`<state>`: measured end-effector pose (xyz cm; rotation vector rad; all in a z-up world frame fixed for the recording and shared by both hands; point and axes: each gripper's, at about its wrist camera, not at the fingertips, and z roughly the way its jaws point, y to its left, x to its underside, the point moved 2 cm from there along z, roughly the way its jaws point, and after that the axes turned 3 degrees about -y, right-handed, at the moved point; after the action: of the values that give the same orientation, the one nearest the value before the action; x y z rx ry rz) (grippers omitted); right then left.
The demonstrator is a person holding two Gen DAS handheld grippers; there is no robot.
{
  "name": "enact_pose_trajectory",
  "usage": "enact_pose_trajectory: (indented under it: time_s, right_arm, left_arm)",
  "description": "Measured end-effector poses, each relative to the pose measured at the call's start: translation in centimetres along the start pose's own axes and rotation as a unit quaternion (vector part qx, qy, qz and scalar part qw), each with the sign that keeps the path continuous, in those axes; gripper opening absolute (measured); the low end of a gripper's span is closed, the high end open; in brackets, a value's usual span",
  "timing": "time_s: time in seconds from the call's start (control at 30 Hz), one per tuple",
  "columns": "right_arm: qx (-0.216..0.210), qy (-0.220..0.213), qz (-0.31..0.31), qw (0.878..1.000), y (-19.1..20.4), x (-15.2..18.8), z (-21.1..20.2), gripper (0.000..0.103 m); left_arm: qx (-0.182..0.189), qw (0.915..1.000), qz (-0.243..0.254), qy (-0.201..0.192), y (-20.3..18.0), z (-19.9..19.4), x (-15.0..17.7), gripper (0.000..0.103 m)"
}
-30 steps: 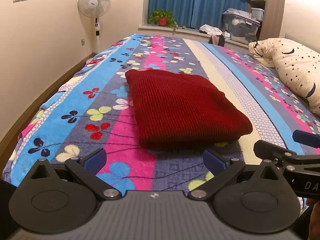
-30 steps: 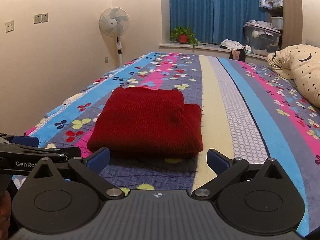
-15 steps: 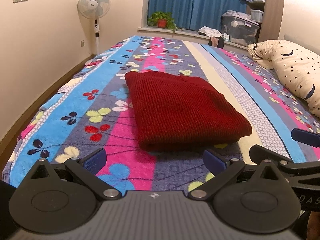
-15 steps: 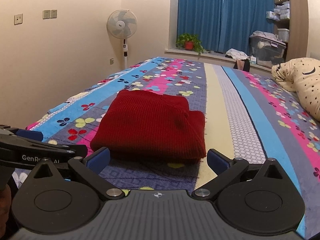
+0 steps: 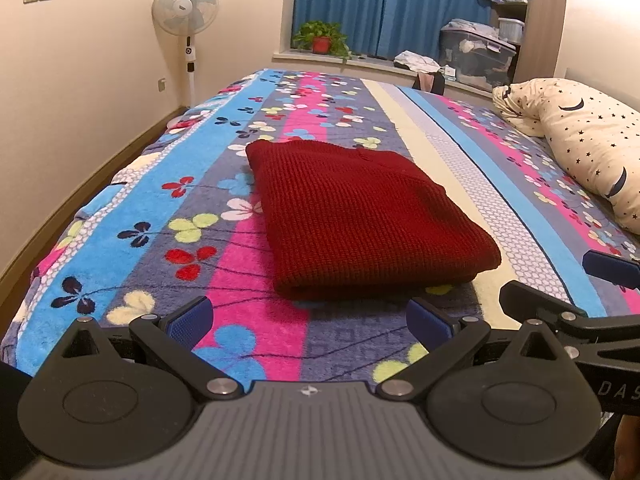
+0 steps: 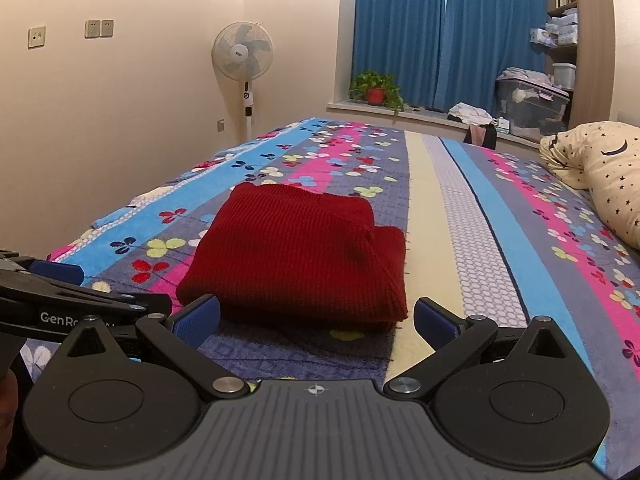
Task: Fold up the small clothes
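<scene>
A dark red knitted garment (image 5: 360,216) lies folded into a thick rectangle on the flowered bedspread (image 5: 160,216). It also shows in the right wrist view (image 6: 296,256). My left gripper (image 5: 308,318) is open and empty, just short of the garment's near edge. My right gripper (image 6: 316,316) is open and empty, also just short of that edge. The right gripper shows at the right of the left wrist view (image 5: 576,304), and the left gripper at the left of the right wrist view (image 6: 72,300).
A star-patterned pillow (image 5: 592,140) lies at the bed's right side. A standing fan (image 5: 186,4) is by the left wall. A potted plant (image 5: 322,38), clothes and a storage bin (image 5: 476,54) sit on the window ledge beyond the bed.
Both grippers have tilted up and drawn back slightly, so the garment sits a little lower and farther in both views. The garment has not moved.
</scene>
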<state>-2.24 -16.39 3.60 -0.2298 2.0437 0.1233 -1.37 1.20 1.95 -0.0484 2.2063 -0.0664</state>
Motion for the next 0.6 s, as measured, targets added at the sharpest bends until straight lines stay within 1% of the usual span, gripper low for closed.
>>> enact_pose_trajectory:
  time_s: [0.6]
  right_arm:
    - [0.0,-0.002,0.002,1.0,-0.07,0.03,-0.1,0.102]
  left_arm:
    - [0.001,1.0,0.001,0.0,-0.19,0.03,-0.06,0.103]
